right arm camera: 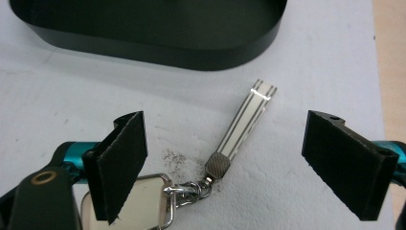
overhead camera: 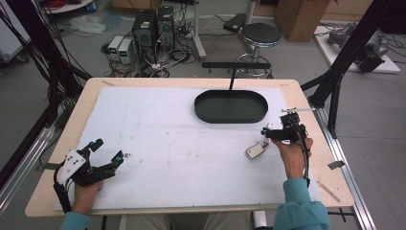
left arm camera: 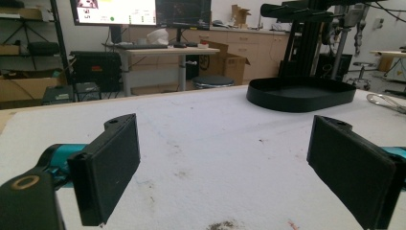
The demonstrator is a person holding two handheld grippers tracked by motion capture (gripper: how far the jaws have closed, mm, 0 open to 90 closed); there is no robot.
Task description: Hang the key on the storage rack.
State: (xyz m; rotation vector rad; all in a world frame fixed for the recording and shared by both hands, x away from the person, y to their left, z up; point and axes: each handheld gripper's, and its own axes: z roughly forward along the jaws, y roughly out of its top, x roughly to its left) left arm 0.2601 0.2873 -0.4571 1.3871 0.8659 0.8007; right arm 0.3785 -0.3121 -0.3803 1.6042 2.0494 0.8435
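Black jaws of your right gripper point(right arm camera: 225, 163) stand spread over the keychain point(right arm camera: 191, 172), its metal strip between them; the black tray point(right arm camera: 153, 33) lies just beyond. Your left gripper point(left arm camera: 225, 167) rests spread on white foam point(left arm camera: 215, 143), well apart.

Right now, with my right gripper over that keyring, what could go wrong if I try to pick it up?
1. The flat silver metal strip lies thin against the white foam mat, so the right gripper, its jaws open, may slide over it.
2. The chained rounded cream tag sits partly under one jaw and could dangle or snag.
3. The black oval tray lies just ahead, easy to bump.
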